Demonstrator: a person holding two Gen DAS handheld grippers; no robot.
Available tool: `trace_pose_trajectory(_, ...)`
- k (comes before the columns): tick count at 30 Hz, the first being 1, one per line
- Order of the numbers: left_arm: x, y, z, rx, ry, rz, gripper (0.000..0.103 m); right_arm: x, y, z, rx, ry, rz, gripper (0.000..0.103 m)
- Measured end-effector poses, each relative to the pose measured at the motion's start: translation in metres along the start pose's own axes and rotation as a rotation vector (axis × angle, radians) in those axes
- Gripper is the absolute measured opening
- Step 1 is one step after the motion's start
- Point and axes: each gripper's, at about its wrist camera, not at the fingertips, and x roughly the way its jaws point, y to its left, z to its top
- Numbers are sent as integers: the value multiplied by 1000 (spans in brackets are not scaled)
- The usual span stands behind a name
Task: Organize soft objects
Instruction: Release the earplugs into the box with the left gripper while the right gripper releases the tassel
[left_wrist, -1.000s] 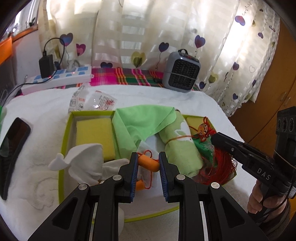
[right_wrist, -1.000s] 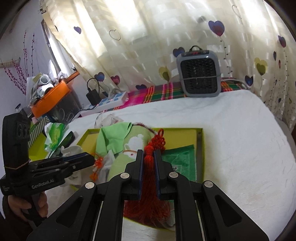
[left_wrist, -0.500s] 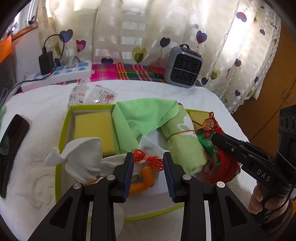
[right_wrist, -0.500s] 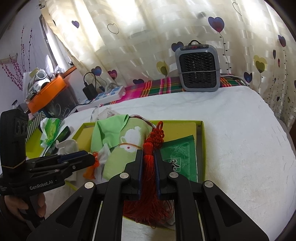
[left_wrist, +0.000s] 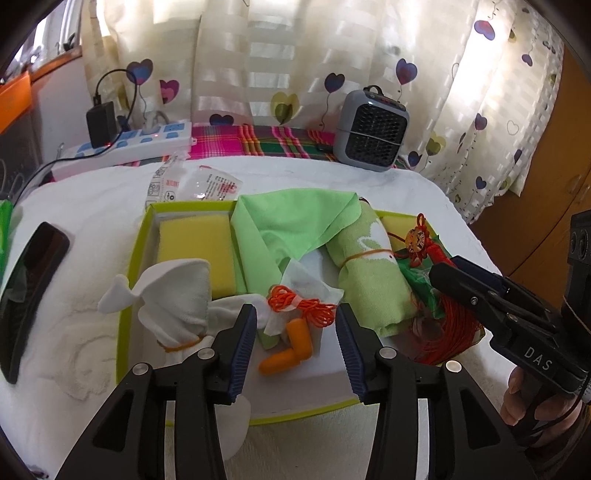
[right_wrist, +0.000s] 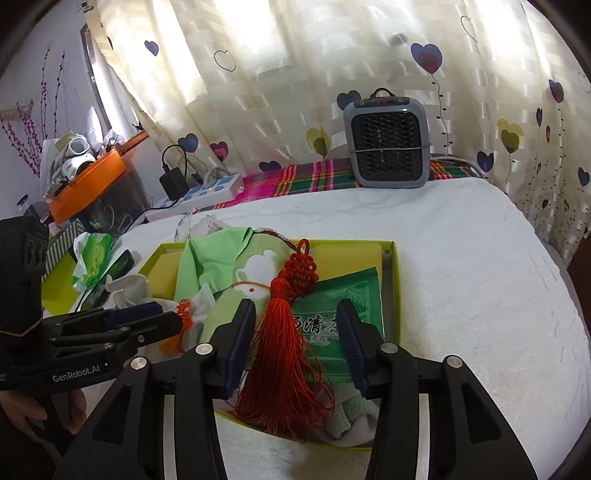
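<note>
Daylight came through the curtain (left_wrist: 295, 74) behind the table and blew out in pale patches there. The white cloth (right_wrist: 480, 258) was bright, with soft shadows. Both views were sharp at centre, bent by fisheye, and ringed with black corners. The grippers stayed dark against the glow.

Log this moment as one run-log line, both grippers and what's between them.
left gripper: opening, orange earplugs released in tray | right gripper: opening, red tassel released, lying in tray
</note>
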Motion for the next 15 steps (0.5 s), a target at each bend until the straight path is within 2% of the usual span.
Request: trace_pose_trajectory(15,-22,-7,-11,10,-39,64,44,-19,7,-7,3,-34,-28,56)
